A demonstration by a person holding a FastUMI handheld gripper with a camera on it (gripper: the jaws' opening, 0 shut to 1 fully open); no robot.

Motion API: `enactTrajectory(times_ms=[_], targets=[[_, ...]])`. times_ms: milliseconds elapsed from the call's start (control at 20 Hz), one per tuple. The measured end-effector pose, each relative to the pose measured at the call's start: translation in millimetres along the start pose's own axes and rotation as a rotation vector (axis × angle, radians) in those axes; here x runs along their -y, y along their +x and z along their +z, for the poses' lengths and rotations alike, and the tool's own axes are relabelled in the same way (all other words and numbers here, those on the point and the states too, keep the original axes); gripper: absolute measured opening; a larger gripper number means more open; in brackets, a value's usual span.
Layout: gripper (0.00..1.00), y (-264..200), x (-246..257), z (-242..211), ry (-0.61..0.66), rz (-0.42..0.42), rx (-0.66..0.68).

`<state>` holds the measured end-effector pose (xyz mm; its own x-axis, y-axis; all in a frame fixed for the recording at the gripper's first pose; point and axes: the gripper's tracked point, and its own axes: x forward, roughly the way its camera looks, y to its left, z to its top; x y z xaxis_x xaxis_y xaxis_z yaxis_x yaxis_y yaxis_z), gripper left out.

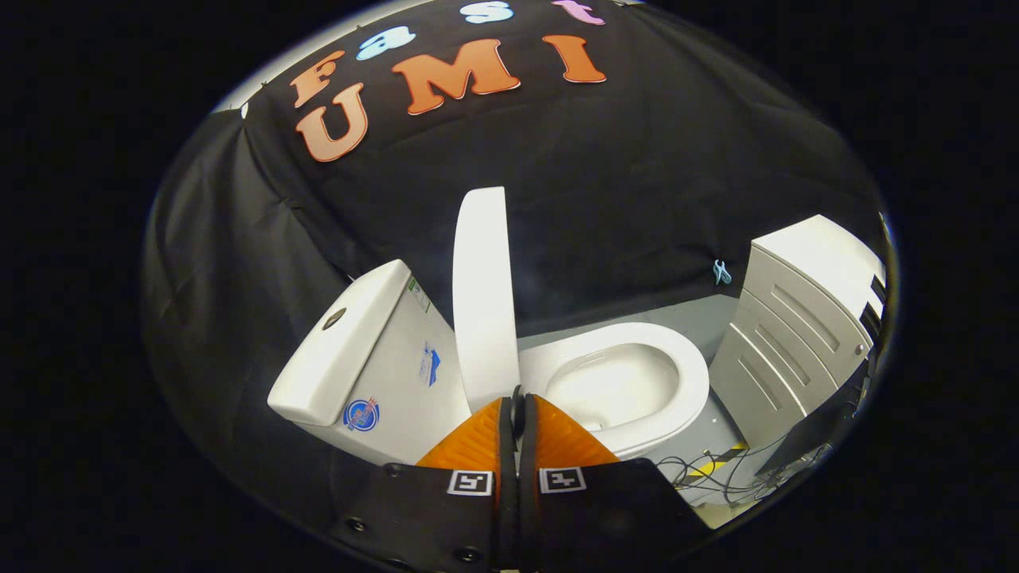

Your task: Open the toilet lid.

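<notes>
Clearly rigid and smooth, the toilet lid (482, 294) is probably light moulded plastic, slippery on its faces, best pushed or pinched at its free edge. It stands upright beside the cistern (362, 350), white and glossy, above the open toilet bowl (629, 382). The hand-held gripper (517, 407) sits at the lid's lower edge, fingers together, gripping nothing visible.

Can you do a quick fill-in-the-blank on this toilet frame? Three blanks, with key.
1. The toilet lid stands ____, leaving the bowl uncovered.
2. The gripper has its fingers ____, tips near the lid's lower edge.
3. The tank sits on the side of the lid opposite the ____.

Missing words: raised; closed together; bowl
</notes>
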<state>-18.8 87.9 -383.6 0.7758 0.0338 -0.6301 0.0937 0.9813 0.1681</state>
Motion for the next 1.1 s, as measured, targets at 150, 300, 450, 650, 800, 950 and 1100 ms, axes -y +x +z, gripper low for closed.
enactTrajectory(times_ms=[150, 300, 450, 650, 800, 950, 1100], targets=[[0.08, 0, -16, -1, -0.038, -0.02, 0.017], [0.08, 0, -30, -3, -0.071, -0.042, 0.037], [0.08, -1, -48, -6, -0.103, -0.037, 0.049], [0.08, 0, -73, -13, -0.164, -0.024, 0.058], [0.08, 1, -92, -19, -0.193, -0.009, 0.061], [0.08, 3, -108, -27, -0.228, 0.013, 0.058], [0.08, 5, -124, -34, -0.315, 0.026, 0.057]])
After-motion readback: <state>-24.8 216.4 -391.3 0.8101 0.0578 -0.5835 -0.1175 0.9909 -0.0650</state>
